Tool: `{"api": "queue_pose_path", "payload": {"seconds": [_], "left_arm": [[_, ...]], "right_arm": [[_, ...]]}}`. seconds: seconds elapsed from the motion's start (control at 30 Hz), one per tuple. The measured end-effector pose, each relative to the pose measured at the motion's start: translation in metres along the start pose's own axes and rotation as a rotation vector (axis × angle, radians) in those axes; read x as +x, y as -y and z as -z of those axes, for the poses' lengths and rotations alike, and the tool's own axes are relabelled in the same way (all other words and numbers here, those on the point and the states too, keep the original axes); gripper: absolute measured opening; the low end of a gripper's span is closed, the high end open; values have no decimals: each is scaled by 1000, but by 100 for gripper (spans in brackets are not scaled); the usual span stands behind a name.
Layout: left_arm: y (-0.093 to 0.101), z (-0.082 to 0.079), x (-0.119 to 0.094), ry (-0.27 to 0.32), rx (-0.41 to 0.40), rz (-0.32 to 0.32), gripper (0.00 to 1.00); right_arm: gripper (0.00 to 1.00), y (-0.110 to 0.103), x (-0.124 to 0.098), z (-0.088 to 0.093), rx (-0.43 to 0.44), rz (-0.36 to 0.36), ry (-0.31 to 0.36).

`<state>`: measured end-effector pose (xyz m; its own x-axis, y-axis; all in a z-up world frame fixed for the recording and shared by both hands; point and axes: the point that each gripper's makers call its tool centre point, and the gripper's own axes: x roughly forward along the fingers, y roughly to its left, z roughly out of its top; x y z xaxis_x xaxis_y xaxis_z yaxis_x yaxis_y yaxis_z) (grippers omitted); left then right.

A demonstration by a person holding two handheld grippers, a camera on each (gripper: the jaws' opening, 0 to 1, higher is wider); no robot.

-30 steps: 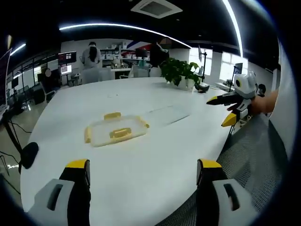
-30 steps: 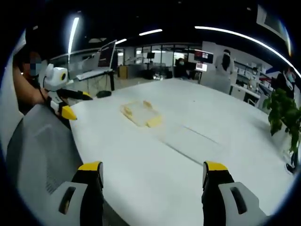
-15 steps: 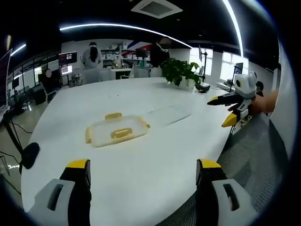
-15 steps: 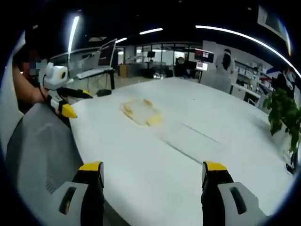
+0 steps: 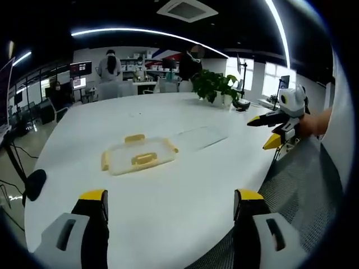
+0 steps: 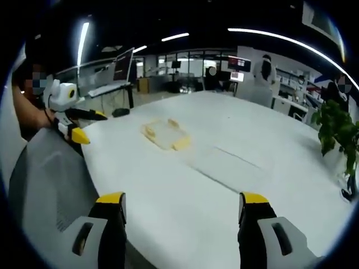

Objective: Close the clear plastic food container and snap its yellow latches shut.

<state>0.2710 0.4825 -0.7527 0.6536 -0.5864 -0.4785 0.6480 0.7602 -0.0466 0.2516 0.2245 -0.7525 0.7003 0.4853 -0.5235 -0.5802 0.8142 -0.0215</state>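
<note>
Clear plastic with yellow latches makes up the food container (image 5: pixel 138 155), which is seen lying flat on the white table (image 5: pixel 168 190), left of centre in the left gripper view. Three yellow latches can be counted there: one on the far edge, one on the left end, and one seen across the middle or near side; a small yellow corner is also visible at its right end. Just to its right, a flat clear lid (image 5: pixel 199 136) is made out on the tabletop, apart from the container, its outline faint against the white surface. In the right gripper view the container (image 6: pixel 164 134) appears small and washed out, and the lid (image 6: pixel 227 168) is marked by little more than thin edge lines.

Both jaws of the left gripper (image 5: pixel 168 203) are held wide apart above the near table edge, with nothing between them. The right gripper (image 6: pixel 178 205) is likewise spread and empty. Whether the container's latches are folded in or out cannot be told. A potted plant (image 5: pixel 213 85) is seen at the far side of the table.
</note>
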Motion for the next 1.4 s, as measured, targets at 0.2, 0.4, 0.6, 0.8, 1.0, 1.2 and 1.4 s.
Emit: {"api": "queue_pose_path", "payload": {"seconds": [0.2, 0.4, 0.6, 0.8, 1.0, 1.2, 1.4], "left_arm": [[0, 0, 0, 0, -1, -2, 93], [1, 0, 0, -4, 4, -1, 93], [1, 1, 0, -12, 4, -3, 93], [2, 3, 1, -34, -5, 12, 92], [6, 4, 3, -51, -8, 40, 92], [2, 0, 6, -62, 8, 59, 91], [-5, -6, 15, -60, 14, 63, 90]], "right_arm": [[81, -3, 0, 0, -4, -10, -5], [79, -7, 1, 3, 2, -30, -26], [76, -5, 0, 2, -6, -25, -34], [76, -6, 1, -1, -40, -28, -38], [75, -5, 3, -2, -82, -36, -54], [73, -6, 12, -10, -128, -59, -61], [71, -5, 24, -15, -140, -86, -73]]}}
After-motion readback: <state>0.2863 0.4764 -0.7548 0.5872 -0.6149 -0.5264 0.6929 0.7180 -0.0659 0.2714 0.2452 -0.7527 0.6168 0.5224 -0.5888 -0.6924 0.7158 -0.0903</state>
